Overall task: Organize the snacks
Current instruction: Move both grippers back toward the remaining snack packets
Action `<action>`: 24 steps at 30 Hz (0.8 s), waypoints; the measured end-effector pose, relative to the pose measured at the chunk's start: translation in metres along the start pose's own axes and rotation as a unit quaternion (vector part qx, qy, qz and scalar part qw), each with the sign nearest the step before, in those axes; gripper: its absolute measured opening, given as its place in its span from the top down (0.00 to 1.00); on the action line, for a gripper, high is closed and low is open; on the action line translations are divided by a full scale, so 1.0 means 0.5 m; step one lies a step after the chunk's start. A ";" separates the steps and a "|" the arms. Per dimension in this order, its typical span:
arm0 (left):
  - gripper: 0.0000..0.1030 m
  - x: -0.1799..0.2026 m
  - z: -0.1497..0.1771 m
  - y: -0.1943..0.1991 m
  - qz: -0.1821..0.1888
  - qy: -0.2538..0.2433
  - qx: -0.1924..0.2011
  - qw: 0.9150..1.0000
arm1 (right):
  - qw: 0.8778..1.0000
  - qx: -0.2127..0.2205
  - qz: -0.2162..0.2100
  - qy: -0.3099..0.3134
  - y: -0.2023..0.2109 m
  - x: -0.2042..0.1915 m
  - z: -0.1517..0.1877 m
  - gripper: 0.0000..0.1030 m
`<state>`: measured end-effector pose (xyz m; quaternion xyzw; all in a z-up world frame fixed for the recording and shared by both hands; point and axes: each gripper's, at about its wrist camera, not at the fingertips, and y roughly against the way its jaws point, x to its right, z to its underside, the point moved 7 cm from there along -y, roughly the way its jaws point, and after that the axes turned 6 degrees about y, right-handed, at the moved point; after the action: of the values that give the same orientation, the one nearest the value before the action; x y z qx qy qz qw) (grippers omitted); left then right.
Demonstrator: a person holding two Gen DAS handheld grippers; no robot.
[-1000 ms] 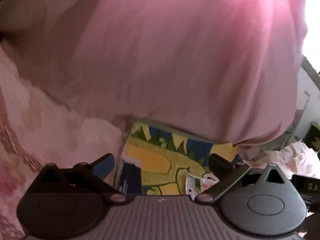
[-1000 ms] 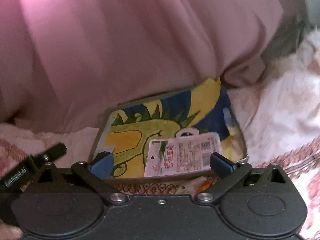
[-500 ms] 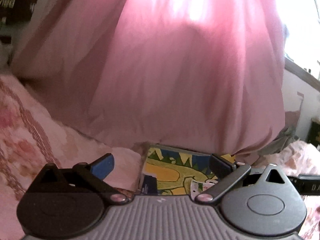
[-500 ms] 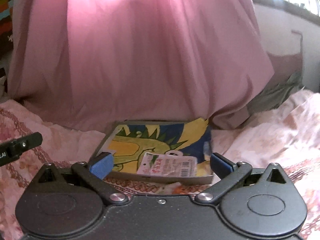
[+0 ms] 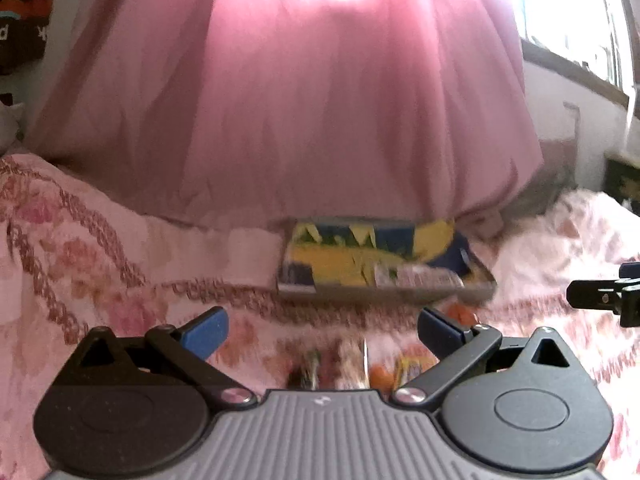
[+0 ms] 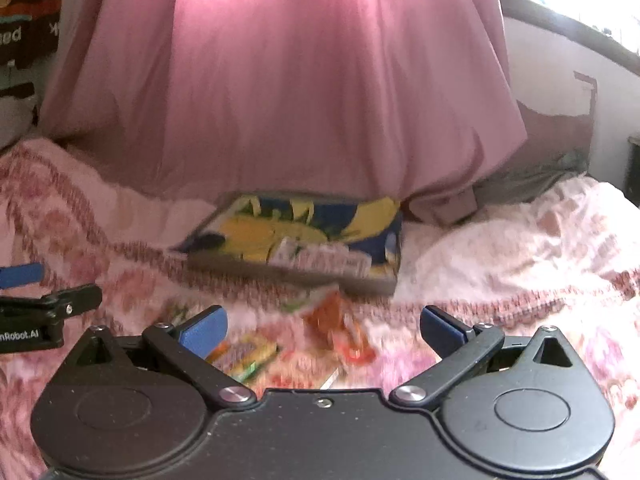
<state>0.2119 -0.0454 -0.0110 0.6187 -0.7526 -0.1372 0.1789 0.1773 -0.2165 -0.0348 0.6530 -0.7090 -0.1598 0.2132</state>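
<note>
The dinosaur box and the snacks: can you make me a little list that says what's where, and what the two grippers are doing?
surface: pink flowery blanket
box: dinosaur box, flat on the blanket, below a pink curtain
in the box: one white snack packet
outside the box: loose snack packets on the blanket, blurred
left gripper: open, empty
right gripper: open, empty, above the loose packets

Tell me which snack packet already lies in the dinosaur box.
The white packet with red print, lying flat inside the box. The orange packet and the green-yellow one lie outside, on the blanket.
</note>
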 end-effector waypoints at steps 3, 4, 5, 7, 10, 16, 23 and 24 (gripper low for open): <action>0.00 0.013 0.026 0.028 -0.004 -0.019 0.003 1.000 | 1.000 -0.012 0.002 0.004 0.024 -0.008 0.038 0.01; 0.00 0.016 0.034 0.038 -0.009 -0.027 0.006 1.000 | 1.000 -0.015 0.000 0.006 0.034 -0.012 0.050 0.01; 0.00 0.018 0.042 0.049 -0.013 -0.034 0.007 0.999 | 1.000 -0.017 -0.002 0.010 0.042 -0.016 0.061 0.01; 0.00 0.023 0.059 0.063 -0.022 -0.046 0.004 0.999 | 1.000 -0.021 -0.005 0.018 0.055 -0.024 0.080 0.01; 0.00 0.029 0.072 0.078 -0.031 -0.058 0.004 0.998 | 0.999 -0.031 -0.005 0.027 0.070 -0.038 0.104 0.01; 0.00 0.032 0.086 0.089 -0.040 -0.071 -0.003 0.997 | 0.998 -0.043 -0.006 0.053 0.079 -0.066 0.124 0.01; 0.00 0.033 0.108 0.074 -0.060 -0.090 -0.035 0.994 | 0.994 -0.073 -0.016 0.085 0.061 -0.096 0.144 0.01; 0.00 0.031 0.111 0.070 -0.065 -0.089 -0.041 0.993 | 0.993 -0.077 -0.019 0.088 0.057 -0.100 0.147 0.01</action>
<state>0.1543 -0.0544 -0.0442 0.6434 -0.7179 -0.2338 0.1266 0.1182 -0.1680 -0.0883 0.6592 -0.6605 -0.1601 0.3217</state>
